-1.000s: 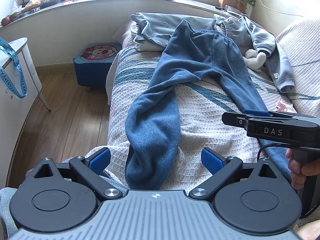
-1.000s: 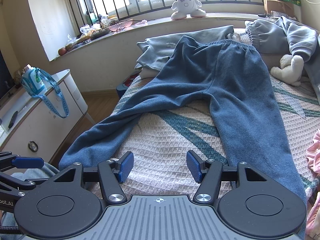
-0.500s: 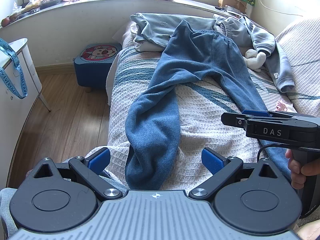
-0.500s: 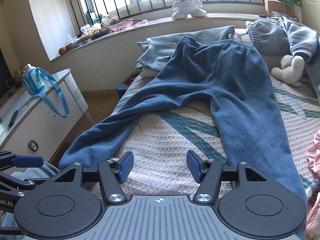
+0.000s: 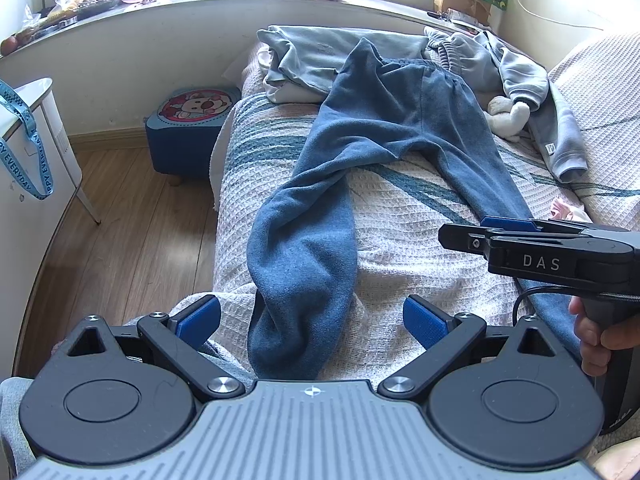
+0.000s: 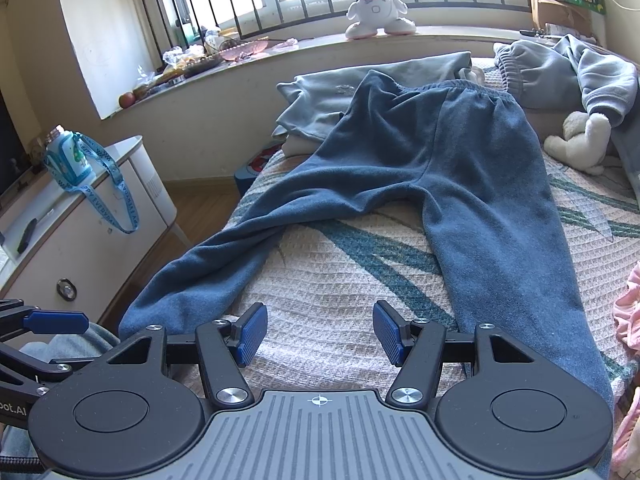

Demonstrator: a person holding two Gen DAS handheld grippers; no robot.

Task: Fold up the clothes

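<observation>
Blue sweatpants (image 5: 372,128) (image 6: 452,168) lie spread on the bed, waistband far, legs splayed toward me. My left gripper (image 5: 312,320) hovers open over the cuff of the left leg (image 5: 300,280), its blue pads (image 5: 200,316) wide apart on either side of the cloth and not pressing it. My right gripper (image 6: 319,334) is open above bare bedspread between the two legs, holding nothing. The right leg (image 6: 520,280) runs past its right side. In the left wrist view the right gripper (image 5: 500,230) shows from the side, with a hand (image 5: 600,336) on its handle.
The woven bedspread (image 6: 340,280) covers the bed. Grey clothes (image 5: 320,56) and a grey hoodie (image 5: 520,72) lie by the waistband, with a white plush toy (image 6: 580,144). Pink cloth (image 6: 628,312) sits at the right edge. A blue stool (image 5: 188,124) and white cabinet (image 6: 80,232) stand left.
</observation>
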